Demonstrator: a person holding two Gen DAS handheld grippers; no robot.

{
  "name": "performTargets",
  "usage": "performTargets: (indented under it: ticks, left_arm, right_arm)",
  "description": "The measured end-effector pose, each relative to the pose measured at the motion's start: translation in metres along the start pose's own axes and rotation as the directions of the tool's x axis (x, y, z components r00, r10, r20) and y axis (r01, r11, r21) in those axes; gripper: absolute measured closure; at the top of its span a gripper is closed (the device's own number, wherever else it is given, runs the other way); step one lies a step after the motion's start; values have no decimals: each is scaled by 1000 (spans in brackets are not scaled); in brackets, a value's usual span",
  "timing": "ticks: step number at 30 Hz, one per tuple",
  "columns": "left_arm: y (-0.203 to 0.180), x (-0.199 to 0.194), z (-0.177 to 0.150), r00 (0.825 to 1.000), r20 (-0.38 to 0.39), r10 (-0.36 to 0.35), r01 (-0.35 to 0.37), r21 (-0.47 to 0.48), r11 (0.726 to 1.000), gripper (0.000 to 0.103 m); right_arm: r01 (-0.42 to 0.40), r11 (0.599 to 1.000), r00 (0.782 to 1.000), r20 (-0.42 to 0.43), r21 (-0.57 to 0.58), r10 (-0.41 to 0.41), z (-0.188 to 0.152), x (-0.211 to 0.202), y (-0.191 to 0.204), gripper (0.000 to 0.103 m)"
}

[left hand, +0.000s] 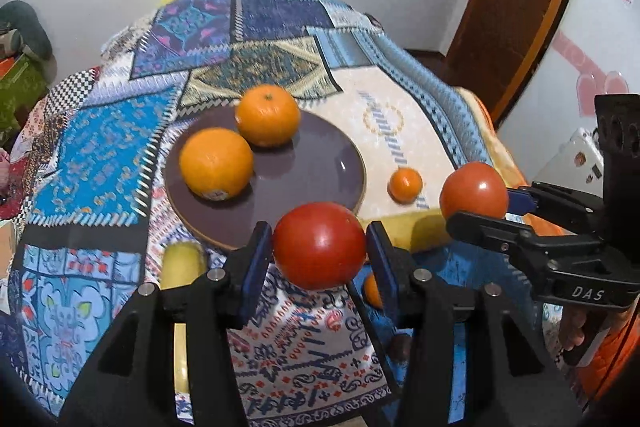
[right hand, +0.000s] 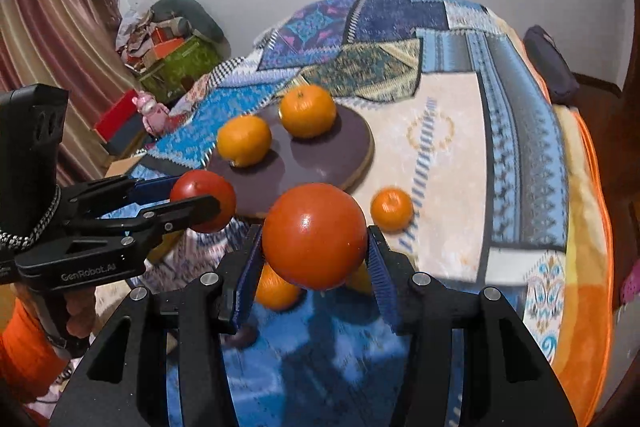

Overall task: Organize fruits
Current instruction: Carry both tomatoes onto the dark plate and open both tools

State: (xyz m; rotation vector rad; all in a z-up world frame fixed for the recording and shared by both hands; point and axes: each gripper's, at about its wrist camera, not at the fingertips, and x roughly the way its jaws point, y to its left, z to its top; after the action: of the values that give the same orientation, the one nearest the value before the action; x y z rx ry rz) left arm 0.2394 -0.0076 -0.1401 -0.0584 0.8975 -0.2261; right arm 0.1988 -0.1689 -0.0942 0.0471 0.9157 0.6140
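Observation:
My left gripper (left hand: 319, 247) is shut on a red tomato (left hand: 319, 245), held above the near rim of a dark purple plate (left hand: 308, 163). Two oranges (left hand: 216, 163) (left hand: 267, 115) sit on the plate. My right gripper (right hand: 315, 247) is shut on a second red tomato (right hand: 314, 235), to the right of the left gripper; it shows in the left wrist view (left hand: 474, 193). The left gripper's tomato shows in the right wrist view (right hand: 204, 199). A small tangerine (left hand: 405, 184) lies on the cloth right of the plate. Another tangerine (right hand: 276, 289) lies below my right gripper.
A patterned patchwork cloth (left hand: 100, 147) covers the table. A yellow fruit (left hand: 182, 263) lies left of my left gripper, half hidden. A small dark fruit (right hand: 242, 337) lies near the front. Boxes and clutter (right hand: 168, 55) stand beyond the left edge, a wooden door (left hand: 520, 7) at right.

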Motion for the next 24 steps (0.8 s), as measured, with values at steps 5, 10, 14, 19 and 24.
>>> performTargets:
  ticks: [5,10,14,19,24]
  left_arm:
    - [8,-1,11,999,23,24,-24,-19,1000,55]
    - [17,4,19,999,32,41,-40,-40,998,55]
    - [20,12,26,998,35,50,-49,-47,998,55]
    - [23,25,31,998,28,64,-63,-53,997,55]
    - [30,42,31,998,0,60,-60,-71,996,55]
  right_arm:
    - [-10,1000,1000,22,-22,11,16,7,6,56]
    - [-17,999,999,44,-40,18,32,16,11,56]
    - [-3,998,999,45,-55,5,41,27,13,56]
    - [13,997,1000,15,-71,-12,51,48,11,56]
    - [40,996,999,-24,-85,-42,55,66,3,56]
